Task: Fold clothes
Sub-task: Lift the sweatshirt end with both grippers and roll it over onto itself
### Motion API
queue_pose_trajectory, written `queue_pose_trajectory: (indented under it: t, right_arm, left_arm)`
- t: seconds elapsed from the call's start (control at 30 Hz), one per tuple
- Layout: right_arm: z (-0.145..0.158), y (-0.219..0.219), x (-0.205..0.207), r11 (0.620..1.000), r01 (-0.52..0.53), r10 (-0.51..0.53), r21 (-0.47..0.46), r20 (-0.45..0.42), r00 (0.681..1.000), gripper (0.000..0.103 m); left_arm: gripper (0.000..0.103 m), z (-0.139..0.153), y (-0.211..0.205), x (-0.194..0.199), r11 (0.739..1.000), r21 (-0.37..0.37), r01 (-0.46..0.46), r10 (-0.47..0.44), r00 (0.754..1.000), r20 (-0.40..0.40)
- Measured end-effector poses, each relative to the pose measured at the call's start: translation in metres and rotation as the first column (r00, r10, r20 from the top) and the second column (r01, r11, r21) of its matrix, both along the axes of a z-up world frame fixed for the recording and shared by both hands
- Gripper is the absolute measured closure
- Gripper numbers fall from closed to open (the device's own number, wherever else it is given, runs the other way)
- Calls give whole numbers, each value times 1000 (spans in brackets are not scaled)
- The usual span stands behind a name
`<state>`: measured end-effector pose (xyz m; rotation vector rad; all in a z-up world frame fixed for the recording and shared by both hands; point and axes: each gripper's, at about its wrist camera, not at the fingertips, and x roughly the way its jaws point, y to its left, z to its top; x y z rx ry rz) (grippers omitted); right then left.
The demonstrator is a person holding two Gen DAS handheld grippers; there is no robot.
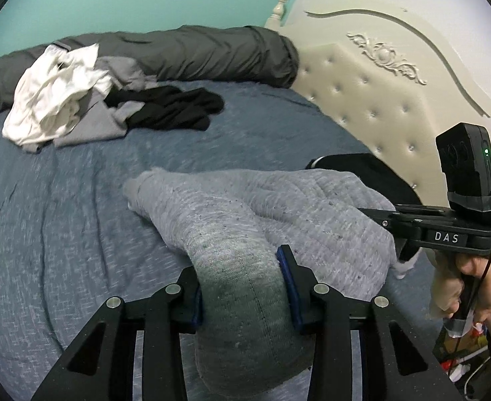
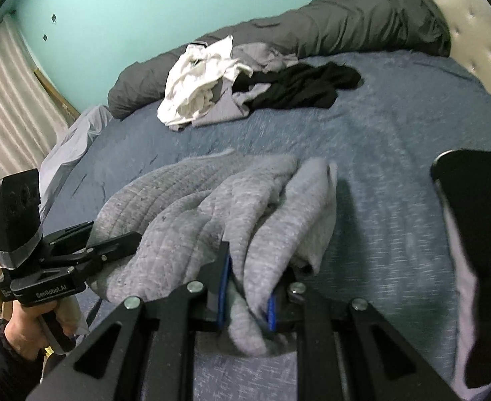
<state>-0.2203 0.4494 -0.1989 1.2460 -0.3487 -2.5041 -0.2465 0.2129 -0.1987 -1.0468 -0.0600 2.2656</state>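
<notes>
Bunched between my left claw's blue pads is a thick roll of the grey garment, pinched firmly, and my right claw is pressed tight on another fold of the same cloth. Between the two the garment hangs in a loose, creased drape just above the near part of the blue bedspread, its far end trailing down toward the cover. I judge I am only at the start with this piece: it is gathered and held up, not yet spread flat, and no fold is made in it. Farther off, near the rolled dark duvet, lies a heap of white, grey and black clothes, all unfolded. At the right edge, by the padded headboard, sits a dark item; I cannot tell whether it is folded.
</notes>
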Motion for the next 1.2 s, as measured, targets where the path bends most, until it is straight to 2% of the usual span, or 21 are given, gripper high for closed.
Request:
queue_pose_trajectory:
  t: [0.37, 0.67, 0.93, 1.2]
  right_arm:
    - [70, 63, 30, 998, 46, -43, 32, -78, 996, 86]
    - [123, 124, 39, 994, 78, -67, 75, -140, 988, 86]
    - [154, 174, 30, 989, 110, -91, 98, -187, 978, 86]
    - [162, 215, 18, 986, 134, -111, 103, -207, 972, 86]
  left_arm:
    - [62, 65, 72, 14, 997, 28, 67, -65, 996, -65]
    - [62, 109, 142, 9, 994, 63, 87, -80, 991, -108]
    - [62, 139, 195, -5, 991, 88, 105, -92, 986, -142]
    - [62, 144, 239, -22, 988, 95, 125, -109, 982, -155]
